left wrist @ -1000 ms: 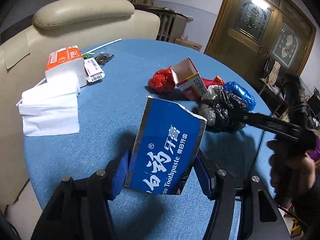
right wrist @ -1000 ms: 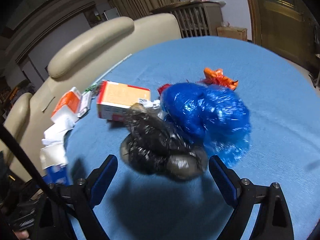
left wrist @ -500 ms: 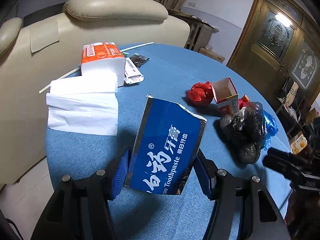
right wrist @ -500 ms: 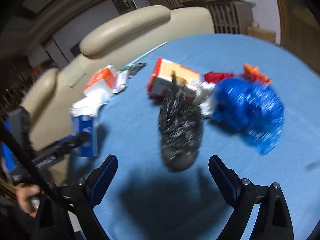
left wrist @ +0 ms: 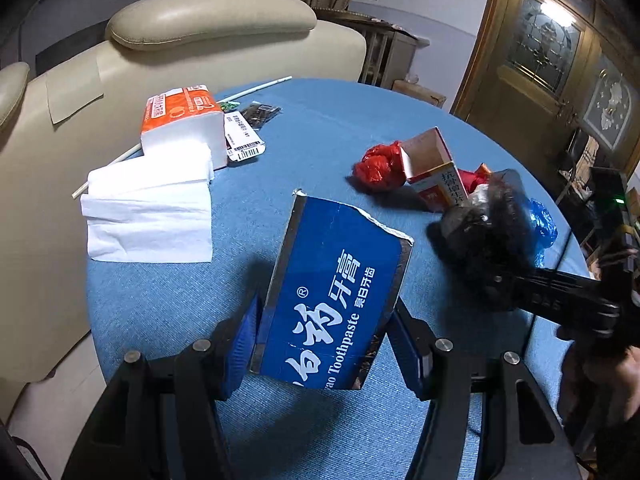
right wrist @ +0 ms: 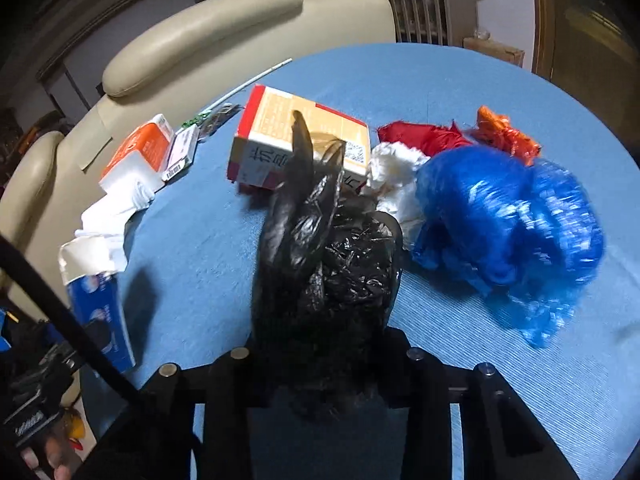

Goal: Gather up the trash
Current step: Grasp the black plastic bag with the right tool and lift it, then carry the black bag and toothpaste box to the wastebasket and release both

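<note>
Now: left claw clamped on blue toothpaste box, held above blue desk. Right claw jaws just closed, gripping black plastic bag, beside blue bag and med. carton.

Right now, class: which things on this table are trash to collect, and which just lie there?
Trash:
toothpaste box, in left gripper
black bag, in right gripper
blue bag
red bag
open carton

Lying about:
tissue pack

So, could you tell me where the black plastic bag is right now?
The black plastic bag sits clamped in the right gripper, centre of the right wrist view, beside the blue bag.
</note>
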